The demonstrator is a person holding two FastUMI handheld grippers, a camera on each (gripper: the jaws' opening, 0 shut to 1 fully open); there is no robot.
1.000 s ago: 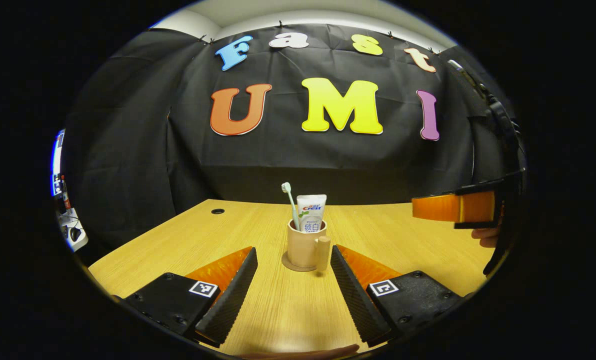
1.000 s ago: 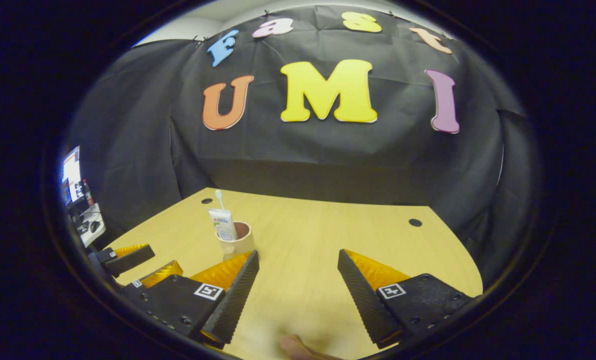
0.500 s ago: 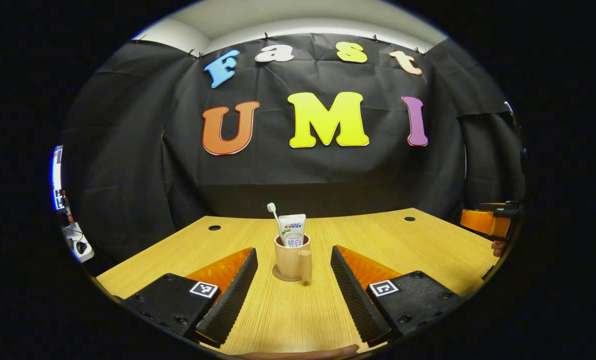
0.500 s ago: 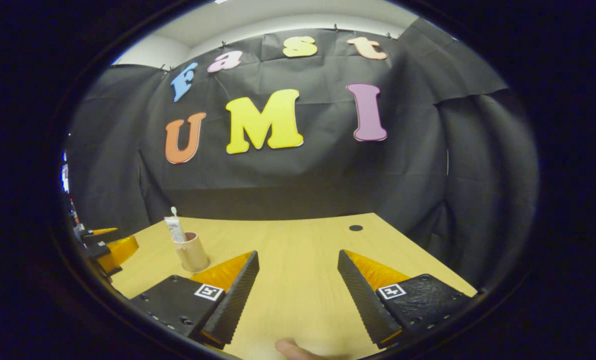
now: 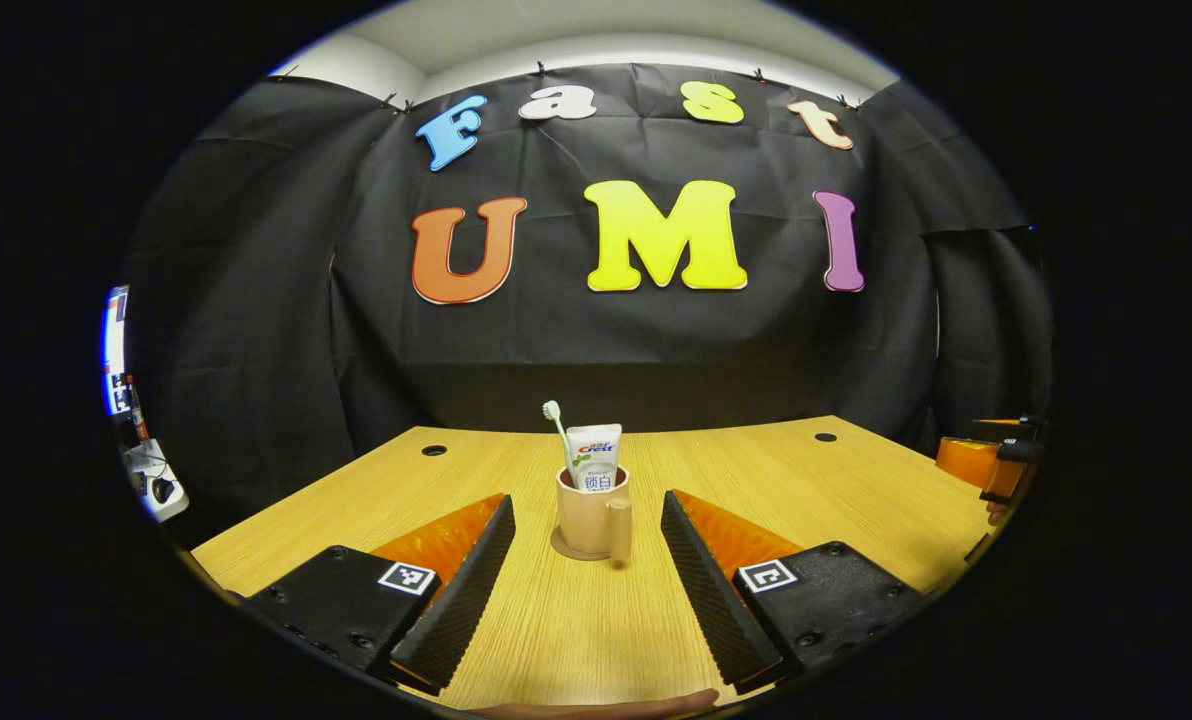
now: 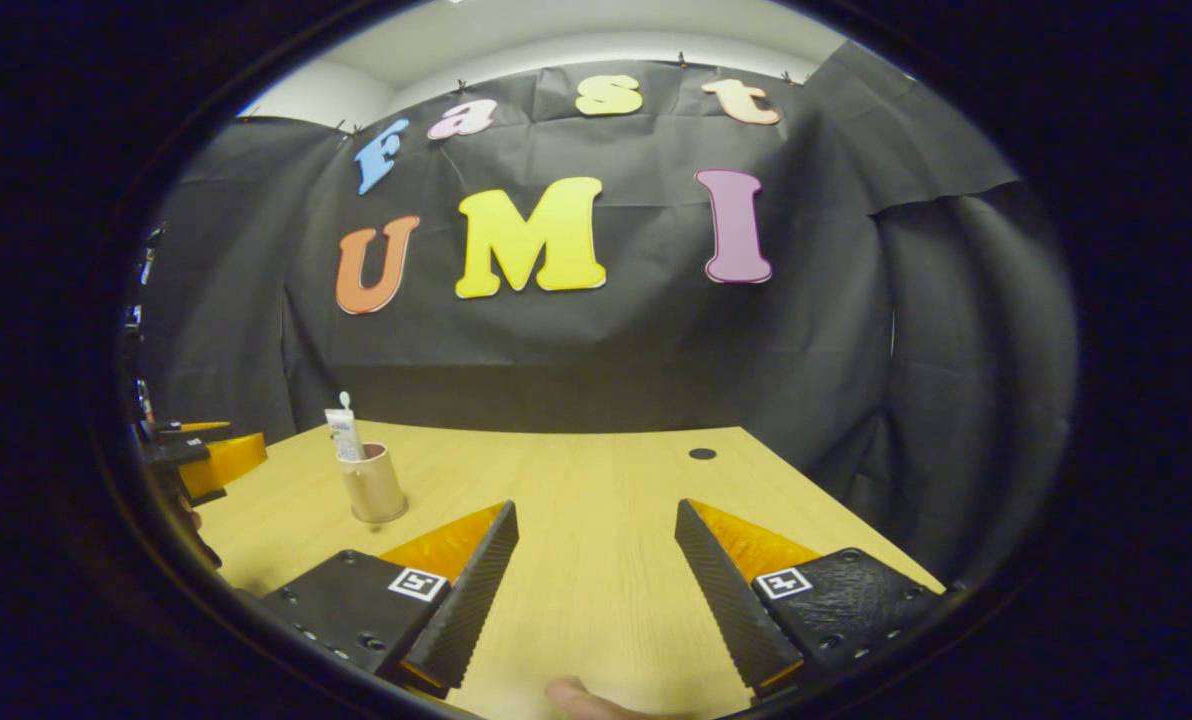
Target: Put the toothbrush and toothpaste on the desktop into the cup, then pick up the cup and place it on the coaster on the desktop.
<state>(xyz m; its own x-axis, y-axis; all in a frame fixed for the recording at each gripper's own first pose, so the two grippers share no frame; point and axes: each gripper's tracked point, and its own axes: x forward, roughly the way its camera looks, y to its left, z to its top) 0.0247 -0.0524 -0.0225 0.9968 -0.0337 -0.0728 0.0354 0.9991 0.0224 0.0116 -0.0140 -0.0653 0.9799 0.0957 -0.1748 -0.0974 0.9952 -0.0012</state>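
Observation:
A tan cup (image 5: 588, 514) with a handle stands upright on a round coaster (image 5: 564, 549) in the middle of the wooden desk. A toothbrush (image 5: 557, 428) and a toothpaste tube (image 5: 594, 456) stick up out of the cup. My left gripper (image 5: 586, 590) is open just in front of the cup, apart from it, fingers either side of its line. In the right gripper view the cup (image 6: 374, 484) with the toothpaste tube (image 6: 341, 435) stands far left. My right gripper (image 6: 596, 590) is open over bare desk with nothing between its fingers.
The desk (image 5: 806, 500) has a cable hole at back left (image 5: 434, 450) and another at back right (image 5: 825, 437). The right gripper shows at the far right edge (image 5: 986, 458) of the left gripper view; the left gripper at the far left (image 6: 206, 460) of the right one.
My left gripper has drawn back from the cup, which now looks smaller and farther. The right gripper has swung away to the right, leaving the cup at its view's left side.

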